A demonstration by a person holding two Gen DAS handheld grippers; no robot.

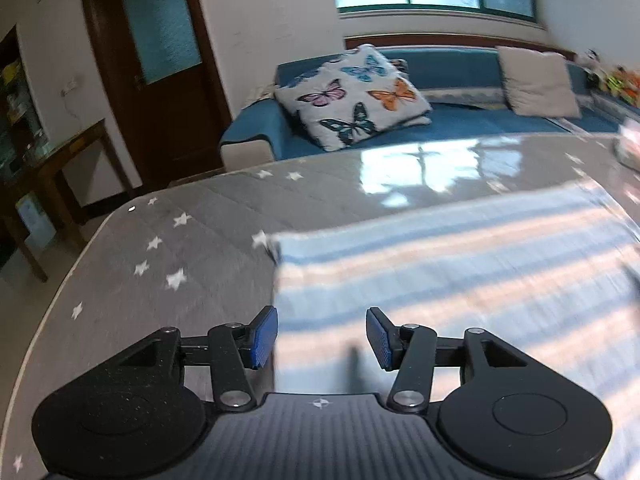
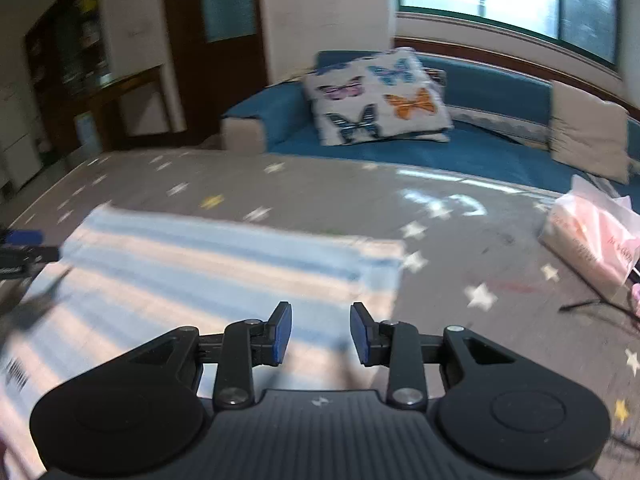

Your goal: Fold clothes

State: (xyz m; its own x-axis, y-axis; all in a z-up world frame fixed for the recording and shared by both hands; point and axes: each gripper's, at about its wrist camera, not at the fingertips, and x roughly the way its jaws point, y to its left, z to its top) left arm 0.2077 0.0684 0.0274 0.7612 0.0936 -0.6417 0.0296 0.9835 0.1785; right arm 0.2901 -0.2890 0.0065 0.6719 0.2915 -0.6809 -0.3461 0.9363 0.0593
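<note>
The left gripper is matte black plastic: two round, faintly speckled housings at seven and five o'clock of its view flank a ribbed grey centre plate stamped with a small white emblem. Silver screw heads pin the jointed black link arms, which end in ridged blue rubber pads. The right gripper is built identically.

Left gripper tilts downward, its blue pads standing apart with nothing between them. Right gripper angles down too, jaws parted a little narrower, nothing pinched between them either.
</note>
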